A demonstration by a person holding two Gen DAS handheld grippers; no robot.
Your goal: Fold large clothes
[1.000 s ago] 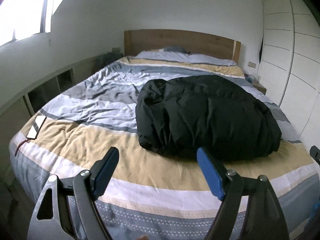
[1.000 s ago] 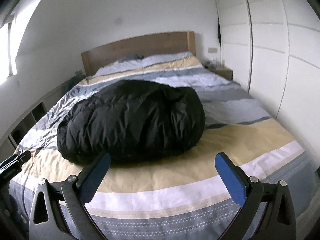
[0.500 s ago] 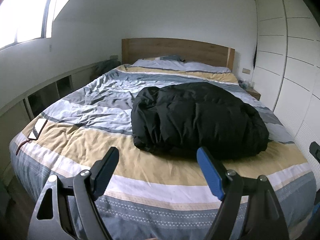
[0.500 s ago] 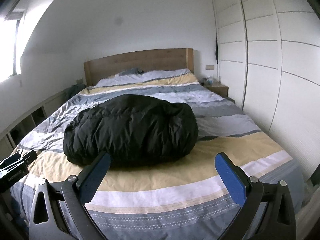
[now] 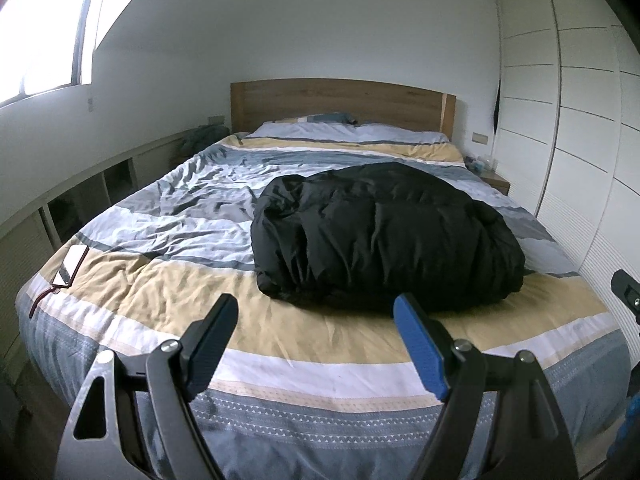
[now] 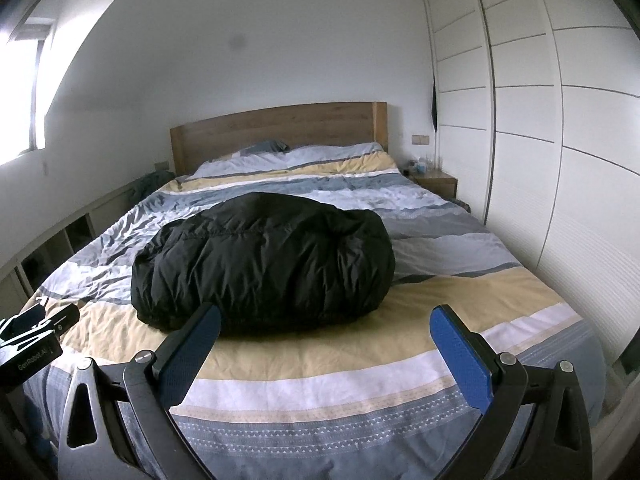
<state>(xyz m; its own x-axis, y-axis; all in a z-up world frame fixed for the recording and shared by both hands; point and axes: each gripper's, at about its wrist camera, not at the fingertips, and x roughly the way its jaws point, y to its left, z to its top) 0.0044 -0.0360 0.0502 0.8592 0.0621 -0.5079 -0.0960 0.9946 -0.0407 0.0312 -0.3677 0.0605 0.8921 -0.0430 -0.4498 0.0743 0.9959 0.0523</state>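
A black puffy down jacket (image 5: 384, 236) lies folded into a thick bundle on the striped bed (image 5: 168, 292), toward its foot. It also shows in the right wrist view (image 6: 264, 264). My left gripper (image 5: 316, 328) is open and empty, held above the foot of the bed, short of the jacket. My right gripper (image 6: 326, 338) is open and empty, also short of the jacket. The left gripper's body (image 6: 28, 340) shows at the left edge of the right wrist view.
A phone (image 5: 72, 262) lies on the bed's front left corner. A wooden headboard (image 5: 340, 102) and pillows stand at the far end. White wardrobe doors (image 6: 560, 128) line the right side. A nightstand (image 6: 436, 182) sits beside them. Low shelves (image 5: 80, 200) run along the left wall.
Both grippers have drawn back and up from the jacket, so more of the bed and room shows. The jacket has not moved. Both grippers stay open.
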